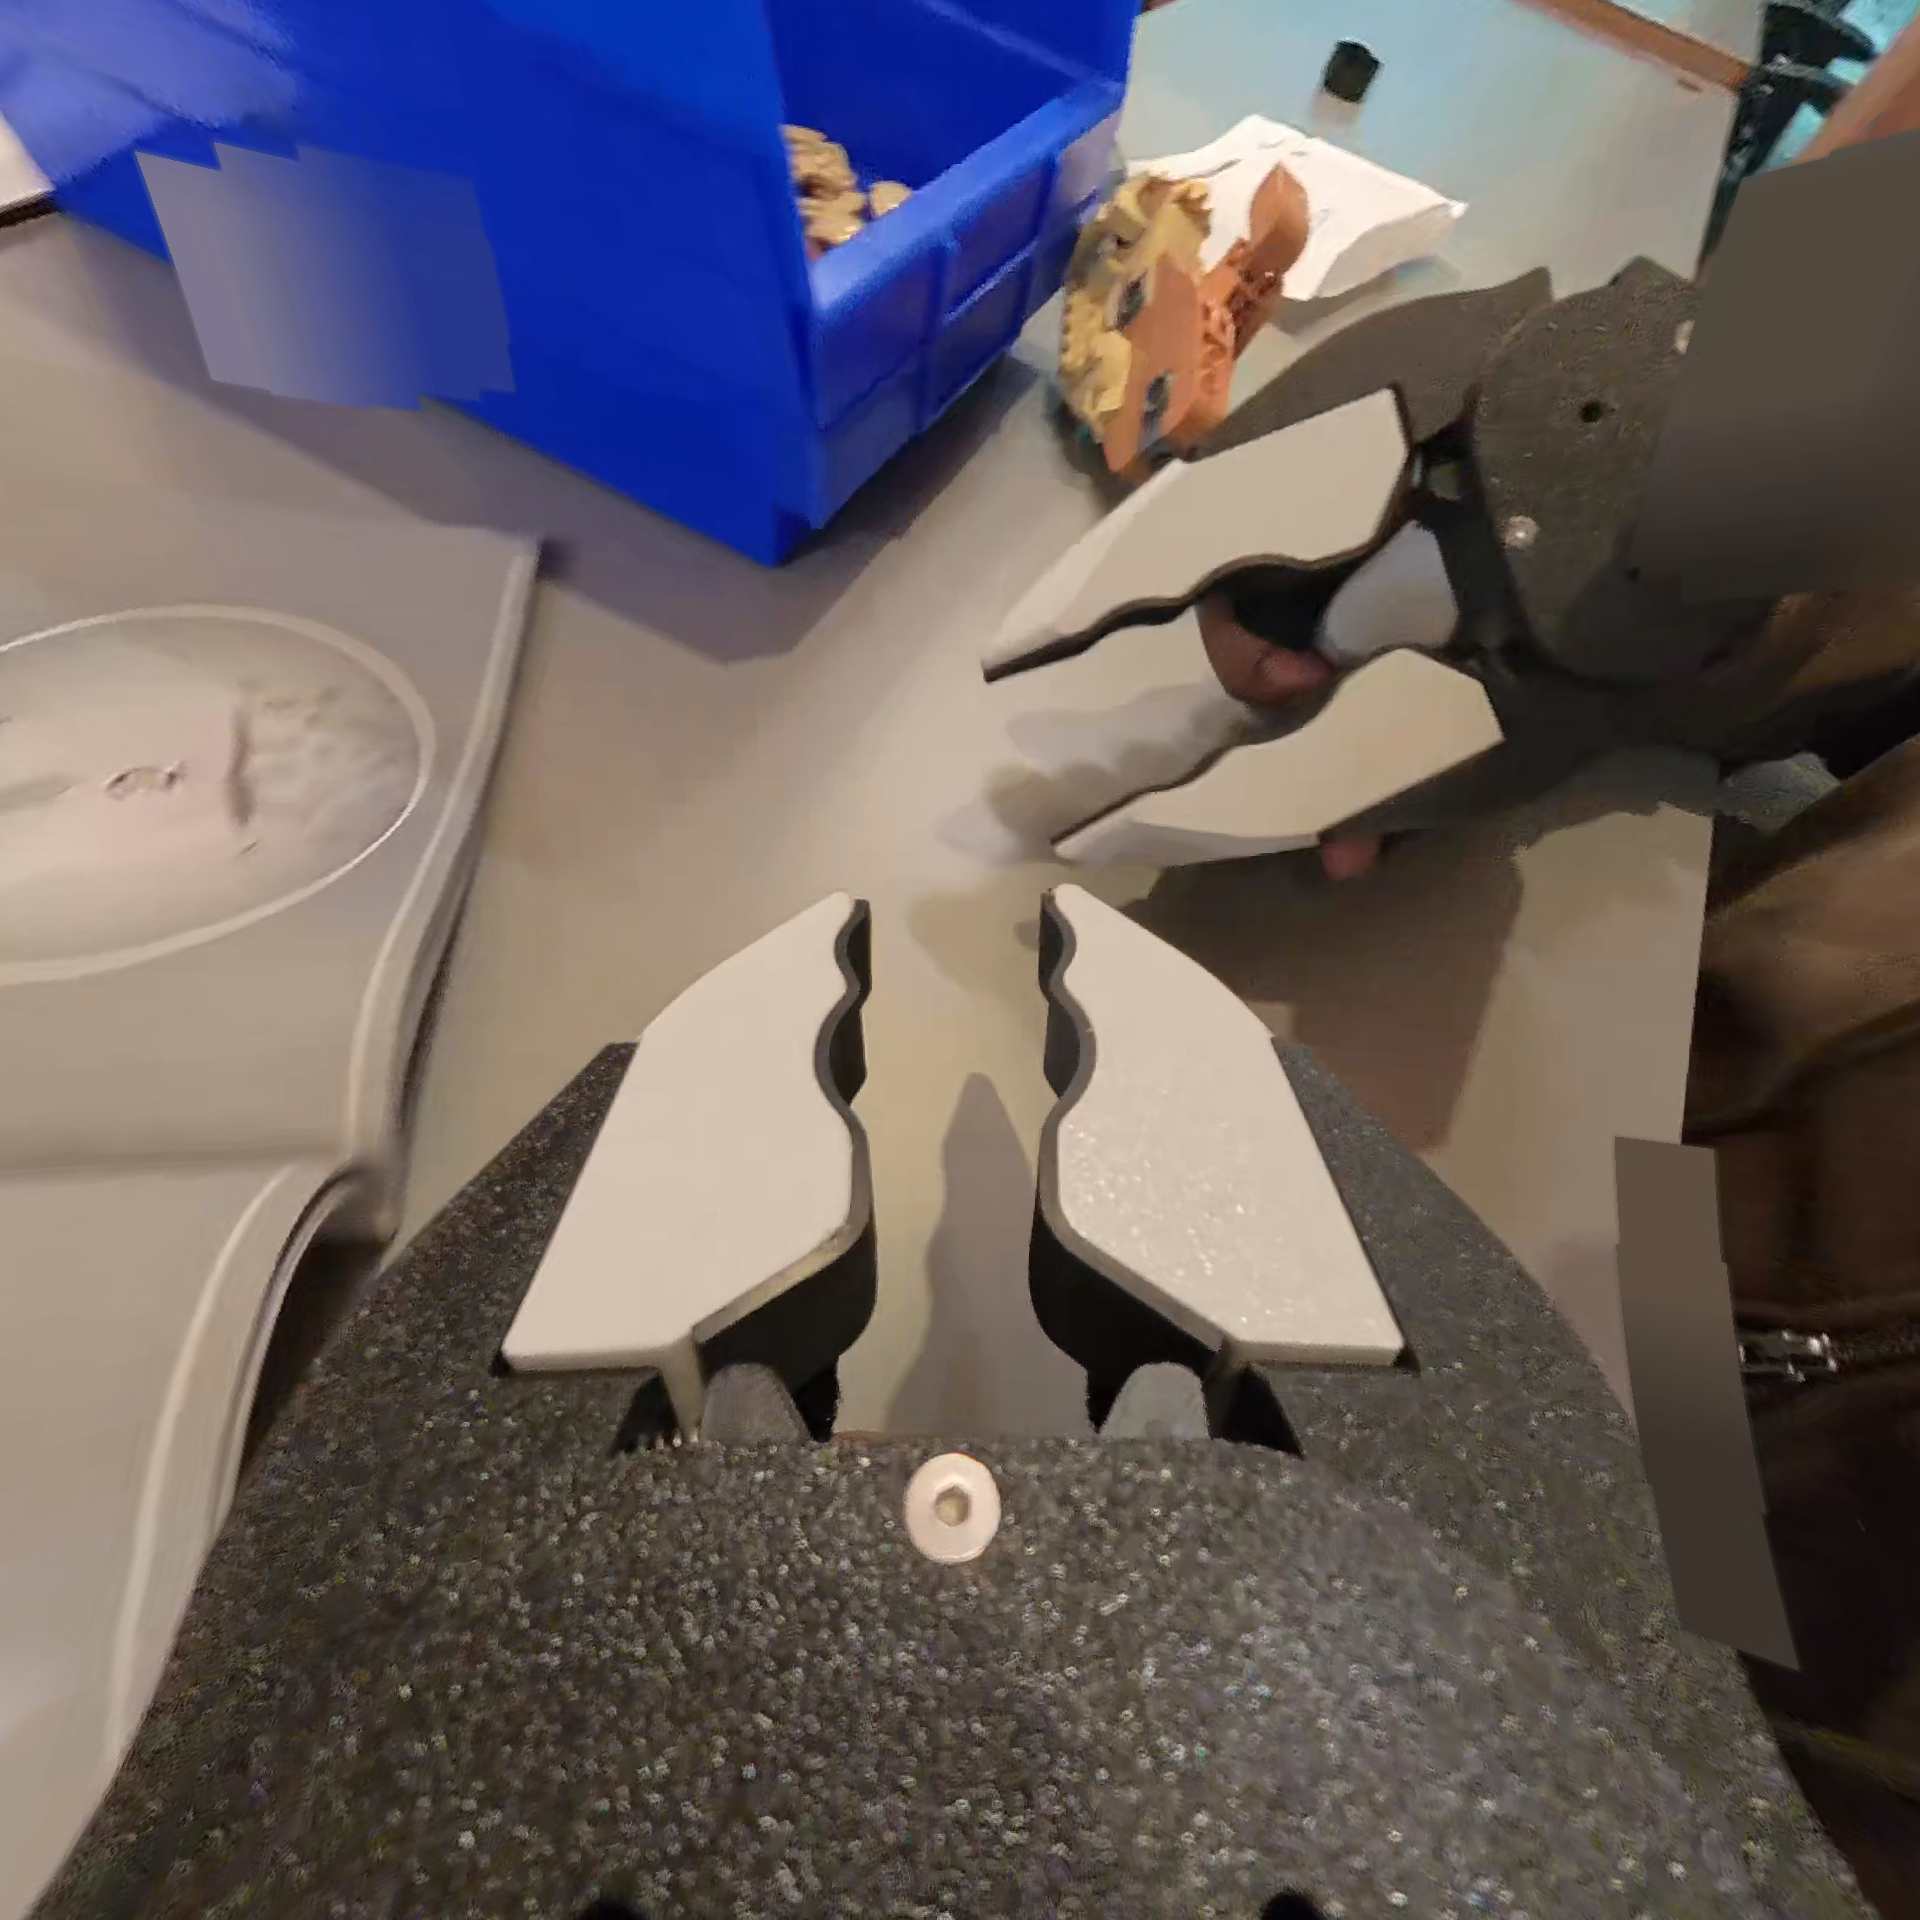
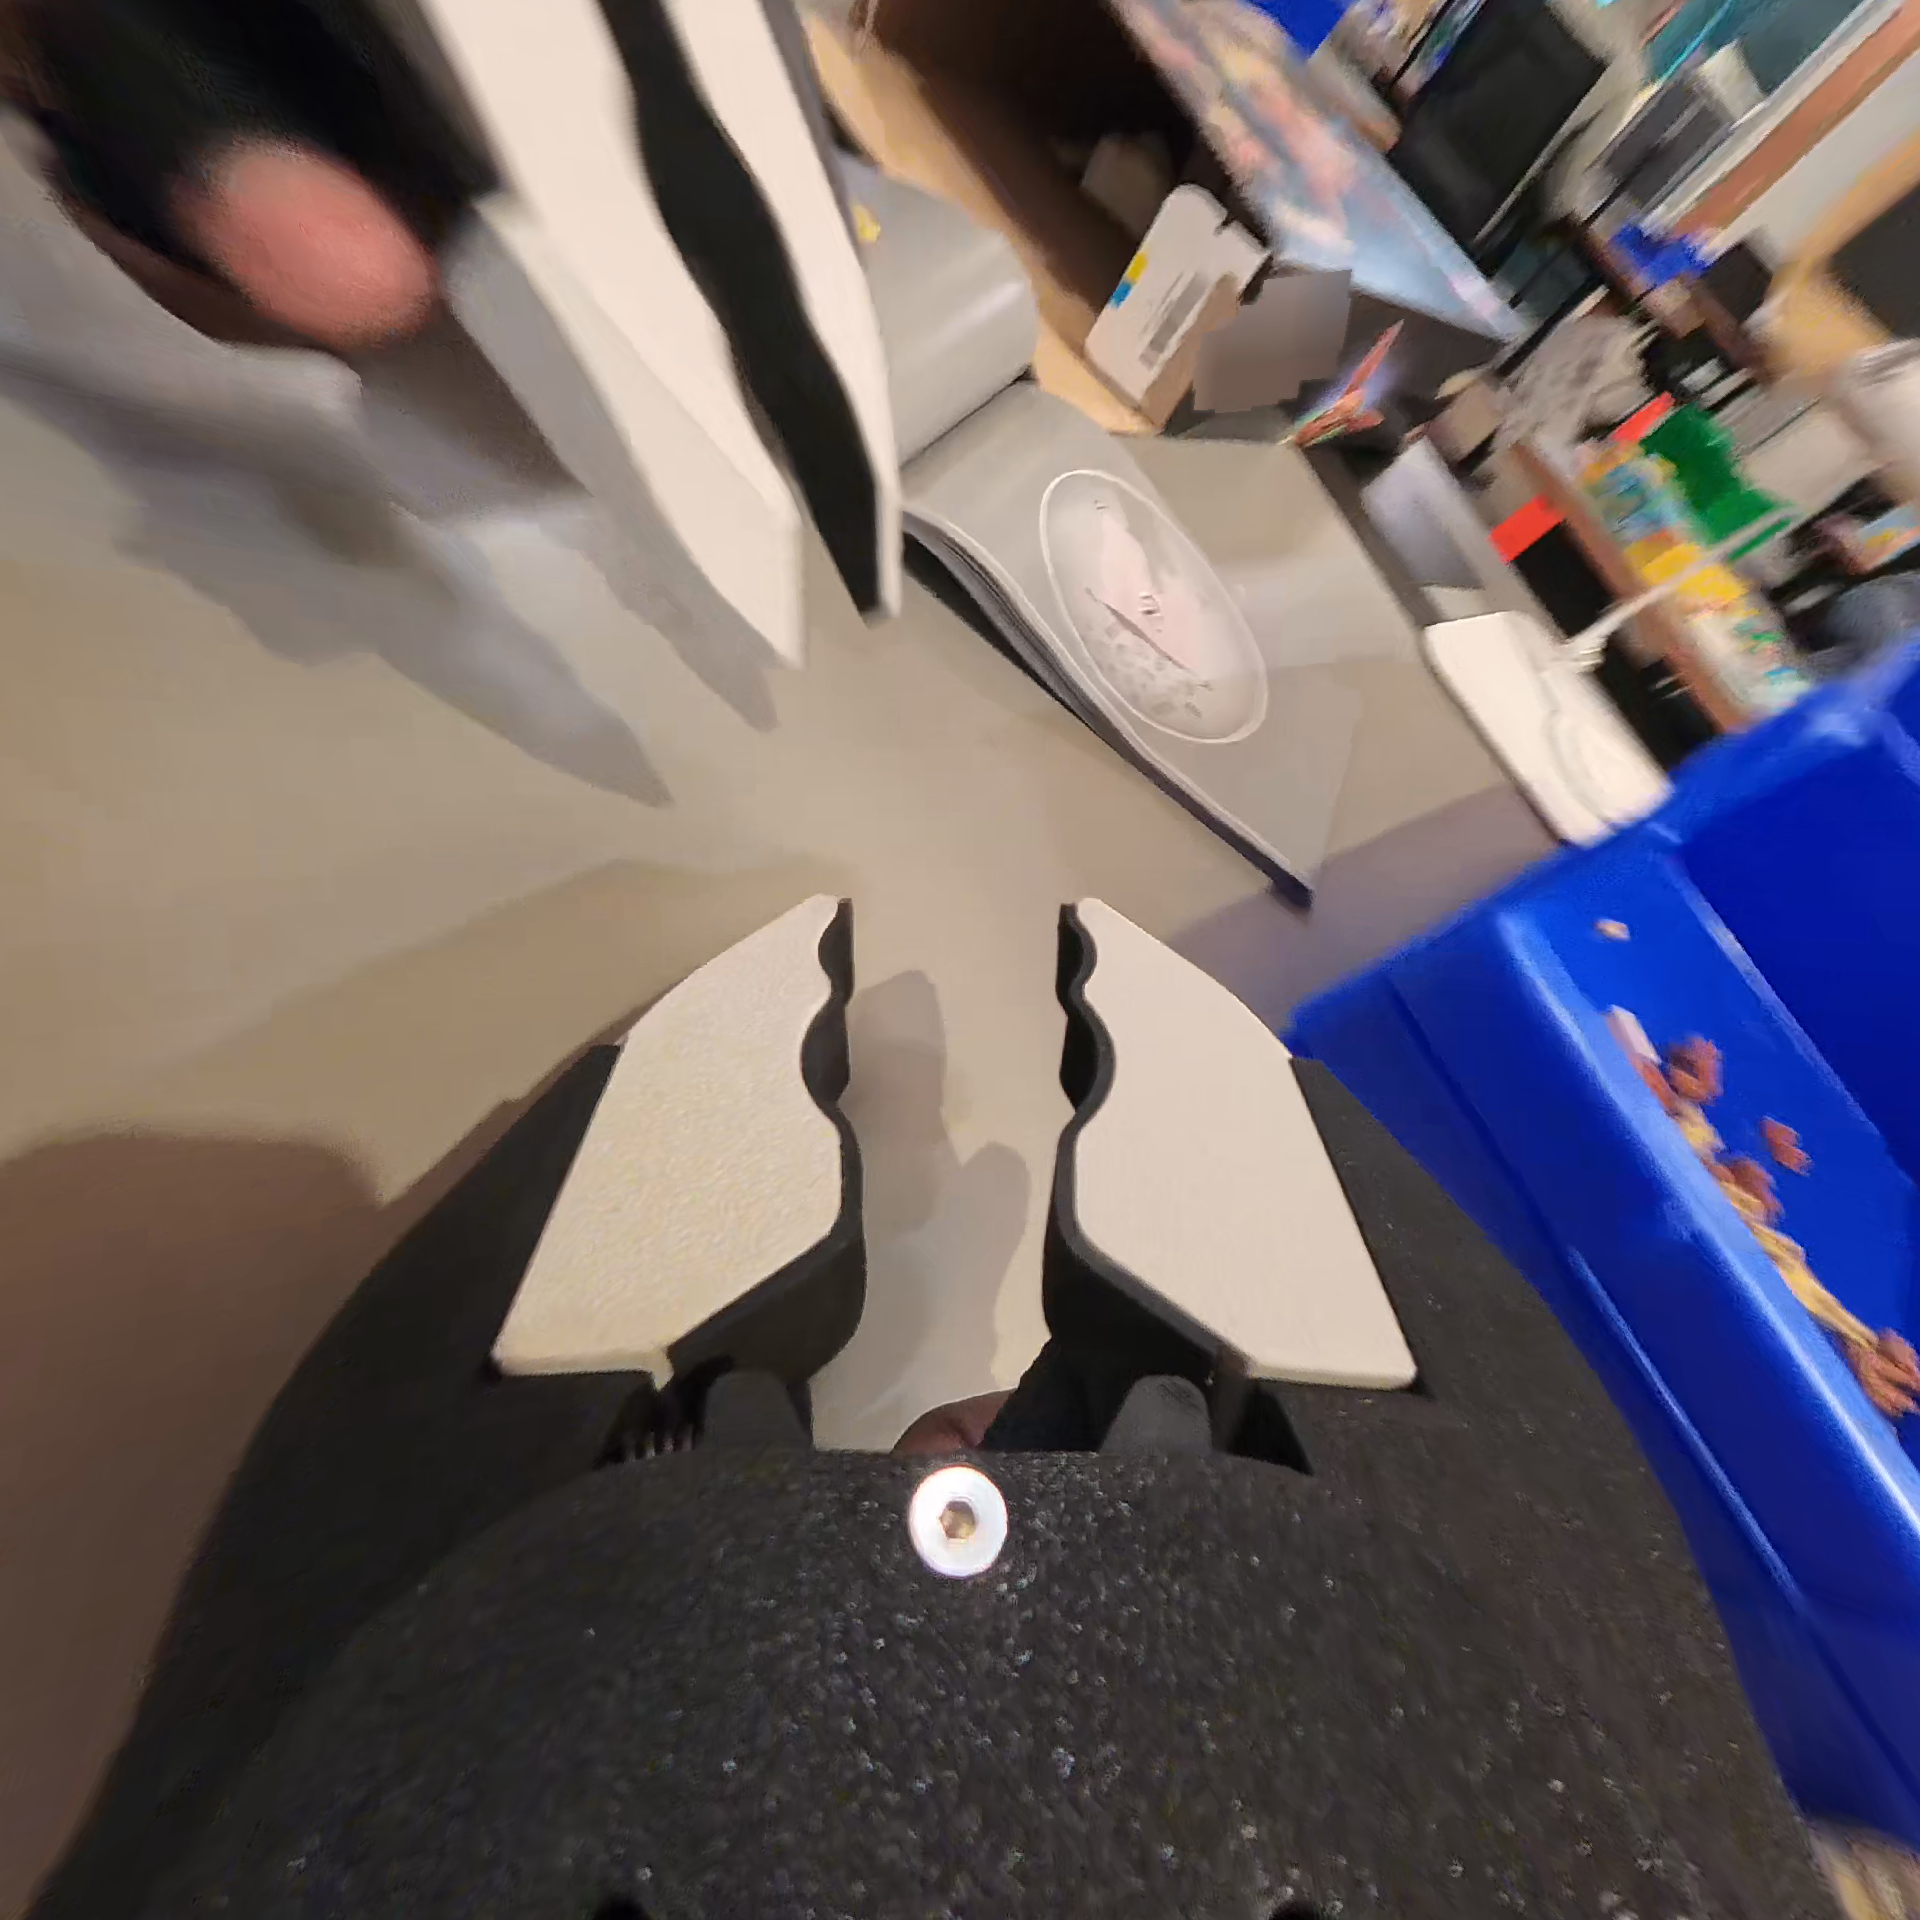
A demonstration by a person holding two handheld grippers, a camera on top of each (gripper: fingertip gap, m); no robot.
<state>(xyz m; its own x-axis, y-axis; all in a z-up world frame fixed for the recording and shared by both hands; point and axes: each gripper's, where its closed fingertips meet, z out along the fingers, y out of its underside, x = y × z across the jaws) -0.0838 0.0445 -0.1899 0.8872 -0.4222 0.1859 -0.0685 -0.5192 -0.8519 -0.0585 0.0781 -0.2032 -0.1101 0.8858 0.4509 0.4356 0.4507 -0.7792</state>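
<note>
Left wrist view: wavy-edged gripper [image 1: 956, 914] gapes over smooth tabletop [image 1: 727, 779].

Your left gripper [image 1: 956, 914] hovers low with jaws parted, nothing between the pads. Your right gripper [image 2: 956, 914], just to its right, angles toward it, likewise parted and bare.

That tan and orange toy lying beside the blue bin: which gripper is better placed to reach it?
Probably the right gripper: it is open, holds nothing, and sits just beside the toy. The left gripper, also open, is farther back.
</note>
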